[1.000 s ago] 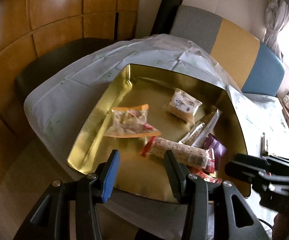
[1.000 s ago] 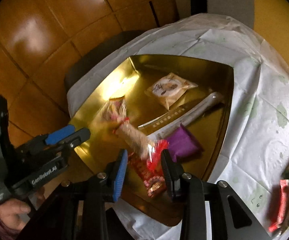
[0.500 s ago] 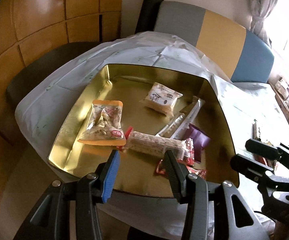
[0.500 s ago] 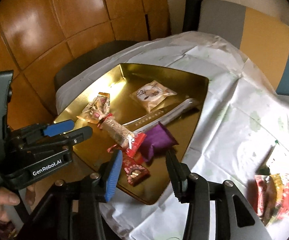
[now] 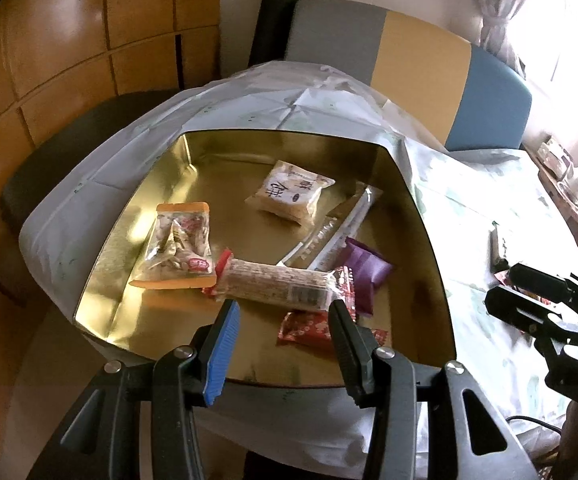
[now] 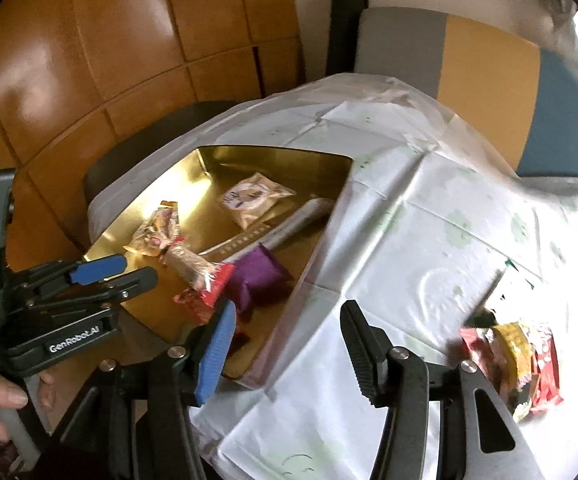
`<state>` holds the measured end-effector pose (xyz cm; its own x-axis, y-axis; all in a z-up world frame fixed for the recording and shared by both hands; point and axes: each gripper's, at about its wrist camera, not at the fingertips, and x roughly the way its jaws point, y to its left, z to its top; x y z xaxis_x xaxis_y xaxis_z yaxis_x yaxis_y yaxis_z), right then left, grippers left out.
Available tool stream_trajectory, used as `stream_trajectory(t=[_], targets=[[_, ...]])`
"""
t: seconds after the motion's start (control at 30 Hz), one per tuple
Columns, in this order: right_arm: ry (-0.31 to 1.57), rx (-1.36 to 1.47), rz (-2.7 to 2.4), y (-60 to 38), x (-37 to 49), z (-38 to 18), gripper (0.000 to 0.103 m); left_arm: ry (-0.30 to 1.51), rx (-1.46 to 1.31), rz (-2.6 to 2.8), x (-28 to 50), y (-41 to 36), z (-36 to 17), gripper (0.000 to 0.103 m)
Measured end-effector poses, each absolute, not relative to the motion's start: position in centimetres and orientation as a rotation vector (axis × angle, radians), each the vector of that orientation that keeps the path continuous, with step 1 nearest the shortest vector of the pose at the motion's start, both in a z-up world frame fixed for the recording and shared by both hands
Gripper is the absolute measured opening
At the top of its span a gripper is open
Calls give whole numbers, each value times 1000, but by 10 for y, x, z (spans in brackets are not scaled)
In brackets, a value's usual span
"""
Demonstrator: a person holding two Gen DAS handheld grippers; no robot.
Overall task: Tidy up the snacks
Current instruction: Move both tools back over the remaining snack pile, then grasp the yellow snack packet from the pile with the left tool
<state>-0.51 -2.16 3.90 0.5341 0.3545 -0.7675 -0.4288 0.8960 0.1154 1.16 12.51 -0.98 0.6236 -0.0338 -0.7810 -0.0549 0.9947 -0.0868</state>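
So far, six snacks lie in the gold tray (image 5: 429, 240) at the table's left end, among them the long cracker roll (image 5: 277, 286) near the tray's front edge, while a small pile of wrapped snacks (image 6: 517, 364) waits on the tablecloth (image 6: 429, 220) toward the right edge. My left gripper (image 5: 281, 338) hangs spread and empty over the tray's near rim. Compared with a second ago, my right gripper (image 6: 285, 344) has let go of the cracker roll and swung right over bare cloth, jaws opening with nothing between them.
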Motion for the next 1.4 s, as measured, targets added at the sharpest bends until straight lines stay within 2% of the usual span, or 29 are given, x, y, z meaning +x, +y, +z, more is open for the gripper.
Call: stream_trajectory(t=[0.13,0.47,0.53,0.6,0.8,0.87,0.9,1.1,1.17,1.2,1.23,1.27,1.4], targets=[[901,-73,443,-33,-5,36,56,898,-92,1,12,120,-10,47],[895,-96,371,-60,-6,32,71,878,-38,-69,8,98,-12,47],[900,-101,346,-72,-3,31,72,874,-19,-96,6,90,-13,50],[904,-100,308,-87,0,31,77,864,-8,-126,3,83,-13,53],[915,-179,198,-134,2,33,82,813,49,-222,-10,56,-12,55],[908,-237,160,-153,3,37,82,779,56,-278,-17,46,-8,59],[896,-267,134,-164,3,40,84,765,56,-305,-20,42,-7,65],[807,-405,-58,-244,13,45,93,745,72,-523,-38,-4,-9,66],[829,-324,-126,-279,16,36,93,764,110,-579,-44,-25,-12,72],[832,-258,-145,-292,15,31,93,764,148,-597,-48,-36,-13,81],[861,-180,-169,-307,17,25,93,762,179,-608,-51,-43,-14,85],[939,-143,-205,-320,24,21,92,761,209,-624,-53,-52,-15,85],[858,-67,-198,-332,25,36,94,764,255,-646,-55,-72,-17,85]])
